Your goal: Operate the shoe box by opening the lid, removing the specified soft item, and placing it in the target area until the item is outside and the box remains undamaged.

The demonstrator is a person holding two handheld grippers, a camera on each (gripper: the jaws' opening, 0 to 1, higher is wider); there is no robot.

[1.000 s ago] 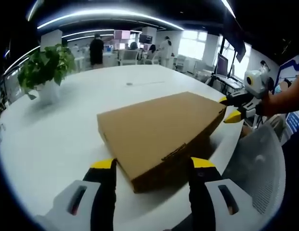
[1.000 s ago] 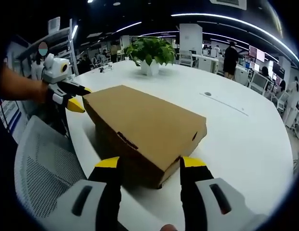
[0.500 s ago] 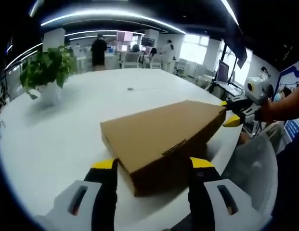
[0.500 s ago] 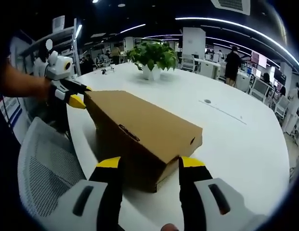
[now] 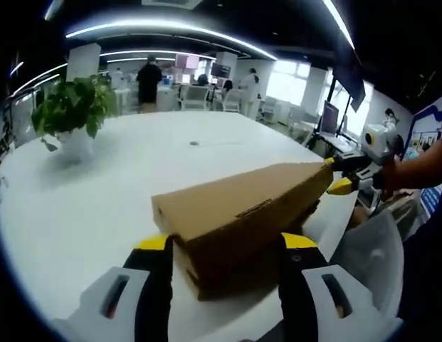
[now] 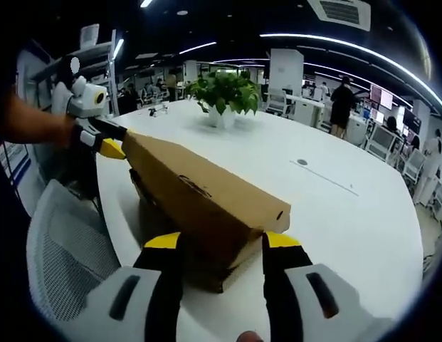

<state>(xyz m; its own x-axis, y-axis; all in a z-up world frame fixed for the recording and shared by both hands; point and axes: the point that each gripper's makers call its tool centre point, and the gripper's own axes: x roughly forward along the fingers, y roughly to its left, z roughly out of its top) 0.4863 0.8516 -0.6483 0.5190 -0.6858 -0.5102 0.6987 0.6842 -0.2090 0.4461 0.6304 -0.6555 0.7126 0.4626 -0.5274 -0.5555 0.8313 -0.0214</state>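
Lid (image 5: 242,203) raised further off matte cardboard box (image 6: 206,246); both hand-held grippers (image 5: 224,246) (image 6: 213,246) spread at corners.

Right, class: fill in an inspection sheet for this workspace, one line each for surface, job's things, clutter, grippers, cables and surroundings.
Surface: white round table, mostly bare.
Job's things: brown cardboard shoe box near the table edge, lid tilted up on the person's side; contents hidden.
Clutter: potted plant; small dark spot on the tabletop.
Grippers: left hand-held gripper and right hand-held gripper, jaws apart at opposite ends of the box; whether they touch the lid cannot be told.
Cables: nothing seen.
Surroundings: open office with desks, monitors, ceiling light strips, people standing far off; white mesh chair by the table.
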